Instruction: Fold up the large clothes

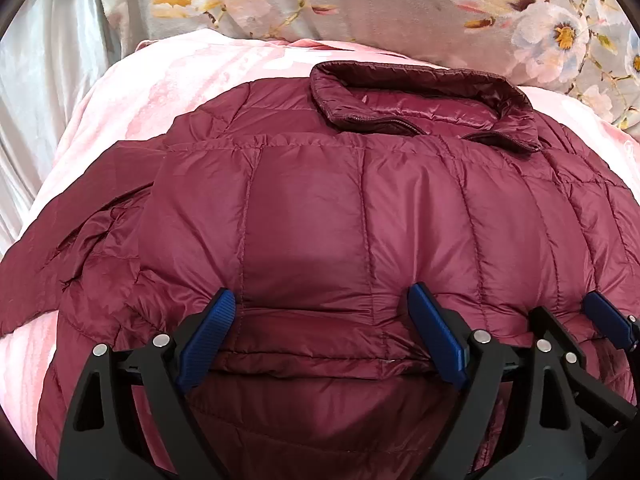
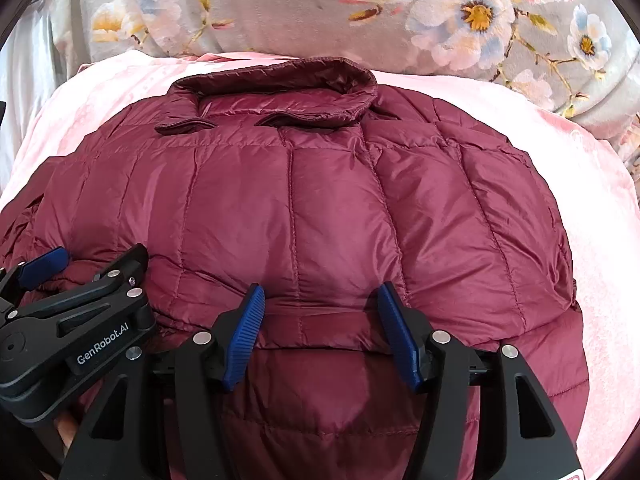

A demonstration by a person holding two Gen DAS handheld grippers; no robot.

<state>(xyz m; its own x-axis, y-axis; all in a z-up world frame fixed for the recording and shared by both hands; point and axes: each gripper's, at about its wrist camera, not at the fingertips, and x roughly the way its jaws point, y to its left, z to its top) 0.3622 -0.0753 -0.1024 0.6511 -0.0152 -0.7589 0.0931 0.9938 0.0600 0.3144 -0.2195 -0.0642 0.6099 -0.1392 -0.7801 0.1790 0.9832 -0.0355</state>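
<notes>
on the pink blanket (image 1: 168, 80): maroon puffer jacket (image 1: 320, 208), collar (image 1: 416, 100) far side; left gripper (image 1: 320, 320) and right gripper (image 2: 320, 320) spread wide, side by side at its folded hem.

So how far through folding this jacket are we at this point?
Partway. Done: the maroon puffer jacket lies on the pink blanket, collar at the far end, with a quilted layer already folded over its body. In hand: the left gripper and right gripper sit open, side by side, over that fold's near edge. Left: a loose bunch sticks out on the left, and the final fold.
</notes>
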